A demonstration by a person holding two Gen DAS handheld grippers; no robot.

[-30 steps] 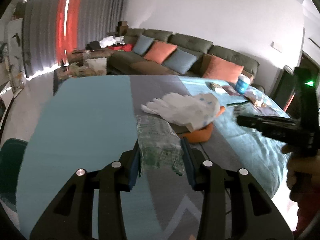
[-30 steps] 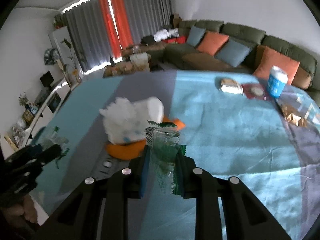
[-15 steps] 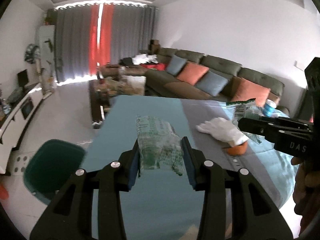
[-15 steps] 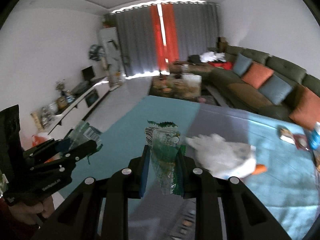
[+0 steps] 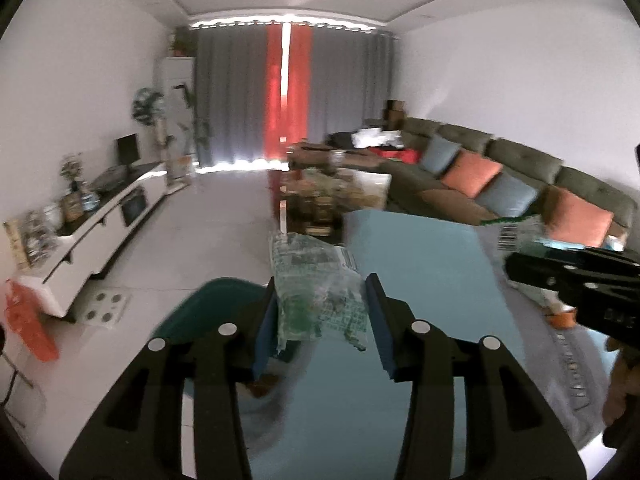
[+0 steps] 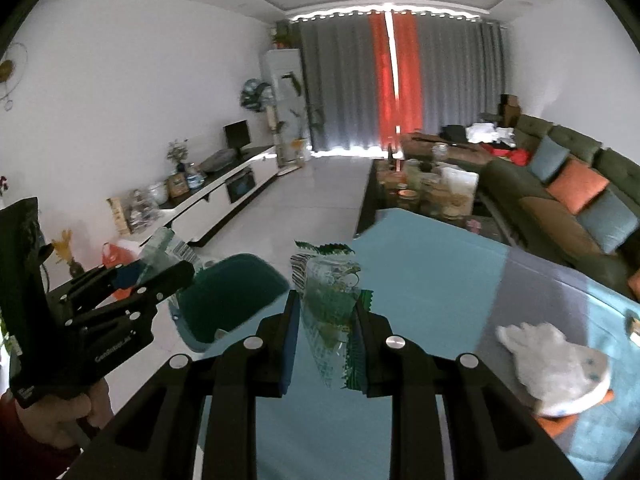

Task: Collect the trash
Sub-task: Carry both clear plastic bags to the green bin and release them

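Both grippers have swung from the table toward the green bin (image 5: 224, 300), now lower left of centre. Left gripper (image 5: 322, 312) opening around a crumpled clear wrapper (image 5: 316, 280); right gripper (image 6: 326, 324) pinches a green-printed wrapper (image 6: 328, 292).

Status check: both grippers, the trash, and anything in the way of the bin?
Left gripper opening, wrapper between its fingers. Right gripper shut on second wrapper. Green bin ahead on floor; nothing in the way.

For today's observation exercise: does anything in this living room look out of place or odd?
Yes: a white crumpled bag lies heaped over an orange dish on the blue tablecloth, loose clutter not yet collected.
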